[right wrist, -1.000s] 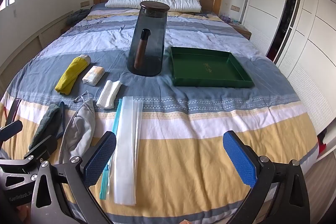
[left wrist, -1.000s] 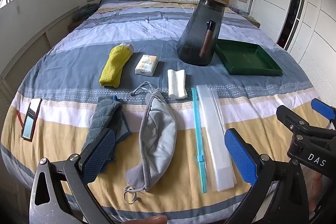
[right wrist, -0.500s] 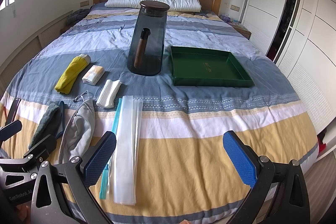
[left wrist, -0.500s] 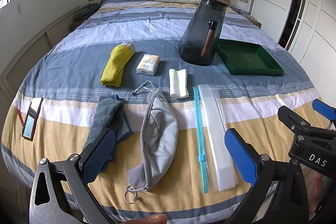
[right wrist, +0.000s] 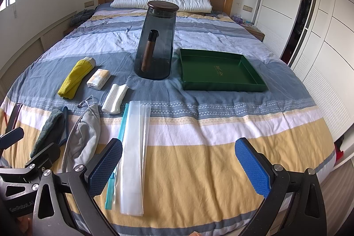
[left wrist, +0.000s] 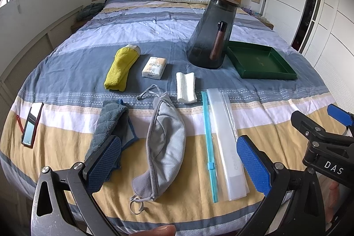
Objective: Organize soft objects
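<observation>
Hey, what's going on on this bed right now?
A person holds a gripper in each hand over the near end of the bed, and nothing is picked up yet. The left gripper hangs open above the grey mask; the right gripper is open beside the zip bag. A yellow towel, tissue pack, white cloth and blue-grey cloth lie loose. The green tray beside the jug holds nothing.
</observation>
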`<state>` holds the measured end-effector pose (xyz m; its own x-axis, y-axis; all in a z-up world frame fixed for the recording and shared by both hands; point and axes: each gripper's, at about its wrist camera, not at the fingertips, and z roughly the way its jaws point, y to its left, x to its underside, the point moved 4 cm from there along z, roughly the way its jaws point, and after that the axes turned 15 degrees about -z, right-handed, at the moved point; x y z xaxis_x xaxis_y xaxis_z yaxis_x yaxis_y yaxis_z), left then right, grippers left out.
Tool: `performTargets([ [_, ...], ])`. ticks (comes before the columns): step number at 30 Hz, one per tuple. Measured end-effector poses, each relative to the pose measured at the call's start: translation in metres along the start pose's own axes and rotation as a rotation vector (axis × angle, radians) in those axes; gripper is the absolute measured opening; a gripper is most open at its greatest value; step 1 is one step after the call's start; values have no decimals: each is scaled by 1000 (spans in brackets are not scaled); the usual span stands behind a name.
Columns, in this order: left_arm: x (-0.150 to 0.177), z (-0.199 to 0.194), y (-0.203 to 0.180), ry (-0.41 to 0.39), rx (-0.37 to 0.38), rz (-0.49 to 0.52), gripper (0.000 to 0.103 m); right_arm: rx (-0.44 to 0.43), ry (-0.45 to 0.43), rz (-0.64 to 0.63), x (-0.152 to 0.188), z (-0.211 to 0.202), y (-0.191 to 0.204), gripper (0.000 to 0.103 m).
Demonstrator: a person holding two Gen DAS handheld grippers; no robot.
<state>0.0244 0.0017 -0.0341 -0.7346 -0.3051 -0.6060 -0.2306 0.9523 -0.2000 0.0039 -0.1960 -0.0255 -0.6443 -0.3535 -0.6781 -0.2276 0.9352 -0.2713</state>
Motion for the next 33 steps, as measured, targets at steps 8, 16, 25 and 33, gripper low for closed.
performTargets([
  [8, -1, 0, -1, 4, 20, -6, 102, -1, 0, 0, 0, 0, 0, 103],
  [16, -1, -2, -1, 1, 32, -7, 102, -1, 1, 2, 0, 2, 0, 103],
  [25, -2, -4, 1, -3, 36, -7, 102, -1, -4, 7, -1, -4, -1, 103],
  [33, -3, -5, 2, -7, 30, 4, 102, -2, -5, 6, -1, -4, -1, 103],
])
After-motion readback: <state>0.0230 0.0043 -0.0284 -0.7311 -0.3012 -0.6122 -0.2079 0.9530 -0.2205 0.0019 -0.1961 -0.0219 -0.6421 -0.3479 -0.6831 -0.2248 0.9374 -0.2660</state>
